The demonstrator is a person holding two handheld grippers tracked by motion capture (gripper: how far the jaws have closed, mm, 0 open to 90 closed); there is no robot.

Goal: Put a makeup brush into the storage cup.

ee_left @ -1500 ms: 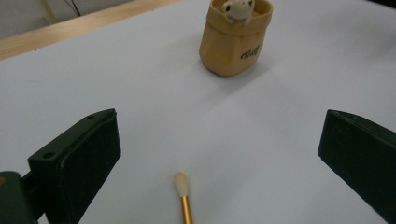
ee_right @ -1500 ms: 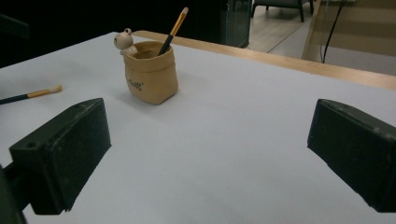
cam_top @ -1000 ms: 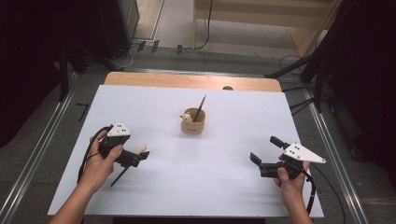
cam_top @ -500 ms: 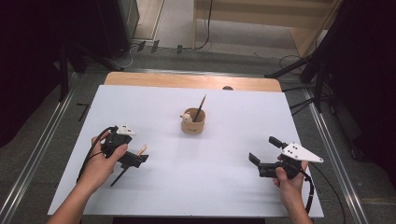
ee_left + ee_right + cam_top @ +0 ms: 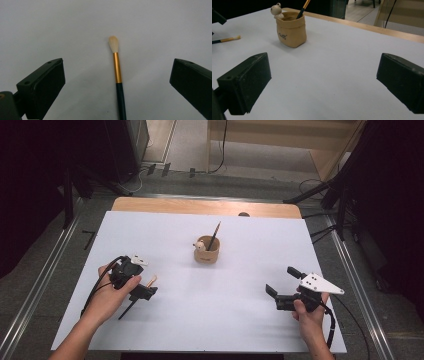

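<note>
A brush (image 5: pixel 117 67) with a pale bristle tip, gold ferrule and dark handle lies flat on the white table (image 5: pixel 225 315). My left gripper (image 5: pixel 117 71) points down over it, open, with the brush between the jaws and touching neither. In the high view the left gripper (image 5: pixel 141 287) is at the left, over the brush (image 5: pixel 150 281). At the right, my right gripper (image 5: pixel 283 281) hovers open with nothing in it. A tan cup (image 5: pixel 207 252) with a small bear figure holds a second brush (image 5: pixel 215 234). The right gripper (image 5: pixel 323 66) faces the cup (image 5: pixel 291 30).
The wooden table edge (image 5: pixel 200 206) runs along the far side. Metal rails (image 5: pixel 35 300) flank the table on the floor. In the right gripper view the lying brush (image 5: pixel 227 39) shows at far left, with a bit of the other gripper (image 5: pixel 217 16) above it.
My left gripper has tipped forward and down over the lying brush, its grey plate turning away from the camera. The right gripper has barely shifted. The brush has not moved.
</note>
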